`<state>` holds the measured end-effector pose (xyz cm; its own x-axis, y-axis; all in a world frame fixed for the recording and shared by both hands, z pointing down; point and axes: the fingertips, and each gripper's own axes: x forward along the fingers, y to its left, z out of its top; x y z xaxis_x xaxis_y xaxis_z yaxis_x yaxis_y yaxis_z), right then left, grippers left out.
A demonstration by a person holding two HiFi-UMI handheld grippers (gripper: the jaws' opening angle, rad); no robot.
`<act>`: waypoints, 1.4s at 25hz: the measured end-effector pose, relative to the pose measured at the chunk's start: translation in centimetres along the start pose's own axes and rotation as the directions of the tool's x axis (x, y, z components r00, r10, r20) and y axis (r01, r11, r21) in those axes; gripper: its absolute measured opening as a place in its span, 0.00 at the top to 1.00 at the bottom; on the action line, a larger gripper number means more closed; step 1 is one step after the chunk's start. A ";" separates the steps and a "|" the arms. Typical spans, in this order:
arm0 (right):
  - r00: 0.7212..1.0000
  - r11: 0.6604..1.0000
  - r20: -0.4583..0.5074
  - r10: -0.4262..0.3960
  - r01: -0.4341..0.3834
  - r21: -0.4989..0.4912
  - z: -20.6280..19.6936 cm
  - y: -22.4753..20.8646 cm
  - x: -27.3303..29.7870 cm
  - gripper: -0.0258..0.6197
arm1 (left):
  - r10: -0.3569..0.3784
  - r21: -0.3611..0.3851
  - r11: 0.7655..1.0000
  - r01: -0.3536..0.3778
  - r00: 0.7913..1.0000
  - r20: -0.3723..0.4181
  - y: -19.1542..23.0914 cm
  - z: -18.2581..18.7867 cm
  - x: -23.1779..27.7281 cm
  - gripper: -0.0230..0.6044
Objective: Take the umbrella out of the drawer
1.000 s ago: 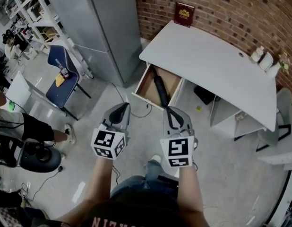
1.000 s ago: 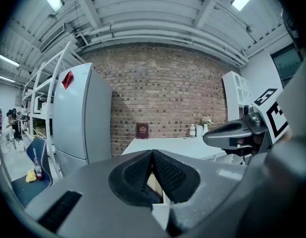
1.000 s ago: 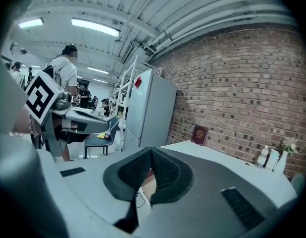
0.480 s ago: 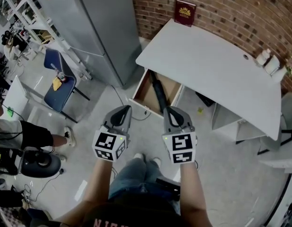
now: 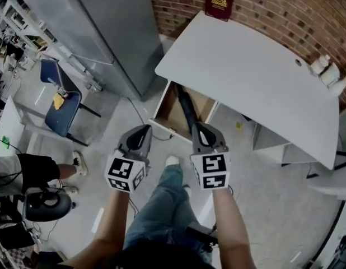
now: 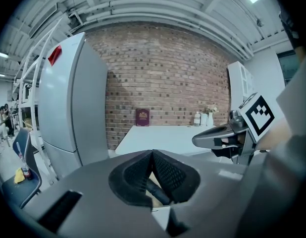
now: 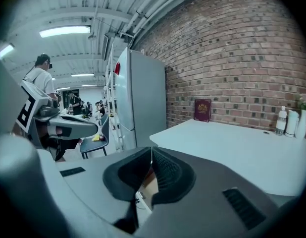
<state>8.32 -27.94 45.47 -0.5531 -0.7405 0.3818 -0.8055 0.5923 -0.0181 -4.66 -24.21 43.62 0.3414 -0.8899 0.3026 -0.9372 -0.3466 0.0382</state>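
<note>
A black folded umbrella (image 5: 183,105) lies lengthwise in the open wooden drawer (image 5: 167,106) under the left end of the white desk (image 5: 246,72). My left gripper (image 5: 142,133) hangs shut over the floor, just in front of the drawer's left corner. My right gripper (image 5: 202,132) is shut too, its tip at the drawer's front edge near the umbrella's near end. Neither holds anything. In the left gripper view a dark piece of the umbrella (image 6: 157,193) shows below the closed jaws, and the right gripper (image 6: 212,139) floats beside the desk.
A grey metal cabinet (image 5: 106,27) stands left of the desk against the brick wall. A red book (image 5: 219,3) leans on the wall at the desk's back; white bottles (image 5: 327,72) stand at its right end. A blue chair (image 5: 58,102) and seated people are at the far left.
Both grippers have moved forward and down toward the open drawer, which now lies closer beneath them. The person's leg has stepped forward. The jaws stayed shut.
</note>
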 end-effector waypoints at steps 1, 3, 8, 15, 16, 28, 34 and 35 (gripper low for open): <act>1.000 1.000 -0.005 -0.007 0.007 0.008 -0.4 -0.3 1.0 0.97 | 0.003 -0.009 1.000 -0.003 1.000 -0.002 0.7 -0.4 0.7 0.97; 1.000 0.999 -0.013 -0.021 0.021 0.034 -1.4 -0.8 3.1 0.88 | 0.012 -0.028 1.000 -0.012 1.000 -0.007 2.2 -1.4 2.3 0.97; 0.993 0.995 -0.117 -0.011 0.022 0.096 -5.7 -1.2 8.2 0.72 | 0.012 -0.048 0.999 -0.014 0.998 -0.057 5.1 -4.3 5.5 0.97; 0.953 0.986 -0.304 0.006 0.046 0.162 -13.7 -2.3 16.6 0.62 | -0.026 -0.067 0.998 0.019 0.994 -0.103 8.8 -7.6 10.2 0.97; 0.947 0.984 -0.322 -0.005 0.062 0.165 -14.6 -2.7 17.7 0.61 | -0.029 -0.070 0.997 0.022 0.994 -0.110 9.2 -8.1 10.9 0.97; 0.837 0.988 -0.546 -0.047 0.118 0.095 -23.4 -6.6 26.1 0.54 | -0.087 -0.125 0.990 0.067 0.983 -0.164 11.7 -12.5 16.4 0.97; 0.785 0.990 -0.615 -0.078 0.131 0.042 -26.5 -8.3 29.9 0.49 | -0.074 -0.143 0.988 0.049 0.982 -0.176 13.2 -15.1 17.9 0.97; 0.773 0.992 -0.631 -0.071 0.123 0.038 -27.1 -8.2 30.5 0.49 | -0.071 -0.148 0.988 0.045 0.982 -0.177 13.4 -15.4 18.0 0.97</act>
<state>3.87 -46.73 82.33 -0.2357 -0.4139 0.8793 -0.8749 0.4843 -0.0065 -12.19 -40.26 64.26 0.3891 -0.7966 0.4626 -0.9212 -0.3385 0.1920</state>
